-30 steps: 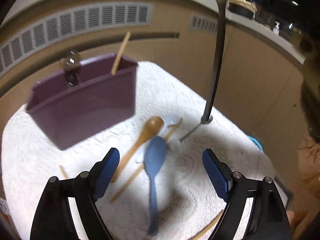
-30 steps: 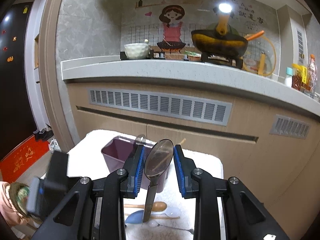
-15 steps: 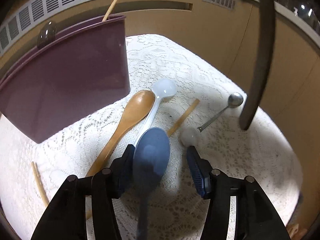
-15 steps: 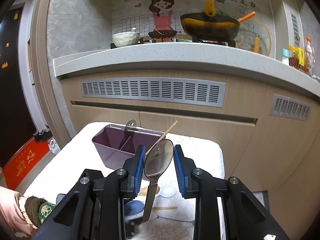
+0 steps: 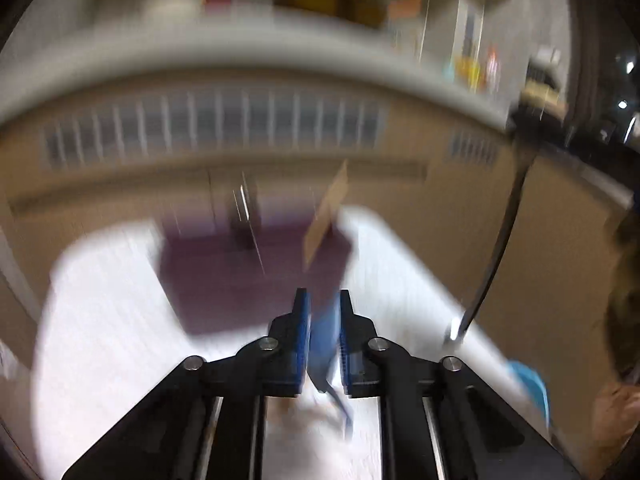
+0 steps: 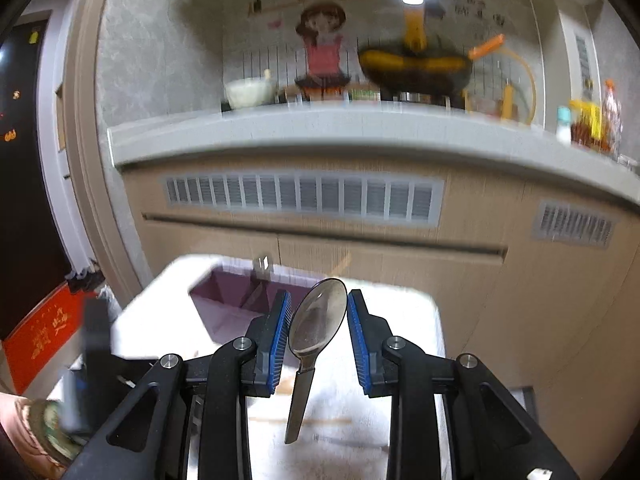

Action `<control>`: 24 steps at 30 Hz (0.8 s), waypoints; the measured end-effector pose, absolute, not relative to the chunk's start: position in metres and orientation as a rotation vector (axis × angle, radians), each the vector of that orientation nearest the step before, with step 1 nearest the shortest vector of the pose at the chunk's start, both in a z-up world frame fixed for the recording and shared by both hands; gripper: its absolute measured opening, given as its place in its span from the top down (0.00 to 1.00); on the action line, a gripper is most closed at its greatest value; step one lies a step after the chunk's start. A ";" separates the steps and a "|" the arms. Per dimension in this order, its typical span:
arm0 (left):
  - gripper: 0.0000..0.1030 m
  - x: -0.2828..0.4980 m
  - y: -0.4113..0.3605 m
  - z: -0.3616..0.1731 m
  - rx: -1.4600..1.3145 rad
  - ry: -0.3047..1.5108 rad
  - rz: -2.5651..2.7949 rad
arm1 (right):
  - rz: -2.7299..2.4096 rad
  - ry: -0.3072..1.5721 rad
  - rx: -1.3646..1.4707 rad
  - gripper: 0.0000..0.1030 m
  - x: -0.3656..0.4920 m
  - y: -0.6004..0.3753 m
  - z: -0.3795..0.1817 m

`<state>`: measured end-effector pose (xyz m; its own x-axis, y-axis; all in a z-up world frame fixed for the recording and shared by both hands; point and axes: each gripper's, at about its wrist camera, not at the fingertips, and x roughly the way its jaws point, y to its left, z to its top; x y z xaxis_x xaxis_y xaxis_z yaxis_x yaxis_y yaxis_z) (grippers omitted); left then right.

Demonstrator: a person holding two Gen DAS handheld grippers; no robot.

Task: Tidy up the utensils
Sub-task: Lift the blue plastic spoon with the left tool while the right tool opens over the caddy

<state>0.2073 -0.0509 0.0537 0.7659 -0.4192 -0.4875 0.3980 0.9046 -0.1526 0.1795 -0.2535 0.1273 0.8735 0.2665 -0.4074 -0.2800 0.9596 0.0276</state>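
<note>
Having just closed on the blue spoon (image 5: 322,332), the left hand-held gripper (image 5: 323,334) is being raised from the desk (image 5: 100,300) toward the purple bin (image 5: 248,280); the metal spoon (image 6: 318,320) is being gripped by the right hand-held gripper (image 6: 318,334).

A blue spoon (image 5: 322,336), a silver spoon (image 6: 318,322), a purple bin (image 5: 240,280), and a white lace-patterned cloth (image 5: 120,320).
</note>
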 end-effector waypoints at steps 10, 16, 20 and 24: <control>0.90 0.230 -0.003 0.159 -0.008 0.294 -0.374 | 0.308 0.259 -0.071 0.74 0.219 -0.218 0.198; 0.72 0.241 -0.009 0.074 0.058 0.571 -0.529 | 0.338 0.391 -0.084 0.74 0.234 -0.209 0.151; 0.48 0.234 -0.026 -0.003 0.111 0.779 -0.669 | 0.356 0.490 -0.071 0.74 0.234 -0.211 0.118; 0.43 0.210 -0.039 -0.046 0.160 0.855 -0.725 | 0.357 0.533 -0.068 0.74 0.227 -0.217 0.100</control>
